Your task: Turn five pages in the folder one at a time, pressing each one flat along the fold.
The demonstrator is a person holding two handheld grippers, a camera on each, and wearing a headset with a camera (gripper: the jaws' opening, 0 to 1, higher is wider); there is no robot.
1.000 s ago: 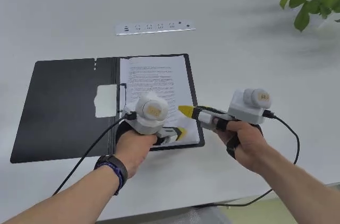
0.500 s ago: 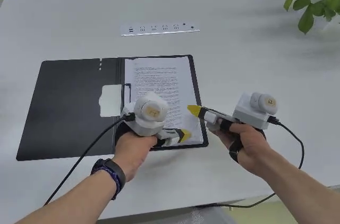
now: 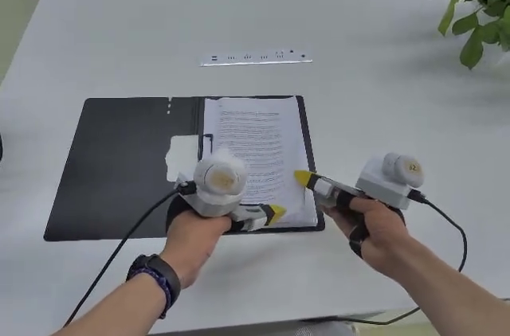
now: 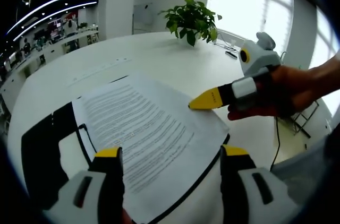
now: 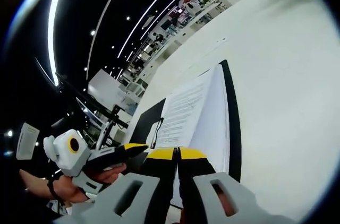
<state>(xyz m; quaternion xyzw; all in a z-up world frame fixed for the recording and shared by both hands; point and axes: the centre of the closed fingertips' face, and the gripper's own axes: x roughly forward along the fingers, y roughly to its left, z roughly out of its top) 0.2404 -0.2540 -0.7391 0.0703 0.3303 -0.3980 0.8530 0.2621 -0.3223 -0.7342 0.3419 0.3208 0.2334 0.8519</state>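
Under the spread jaws of the left gripper lies the near corner of the top page of the open folder. Just to its right, the right gripper has its jaws pressed together, with the tip at the page's right edge. I cannot tell if it pinches the paper.

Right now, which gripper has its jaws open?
The left gripper: its jaws stand wide apart over the page, while the right gripper has its jaws pressed together.
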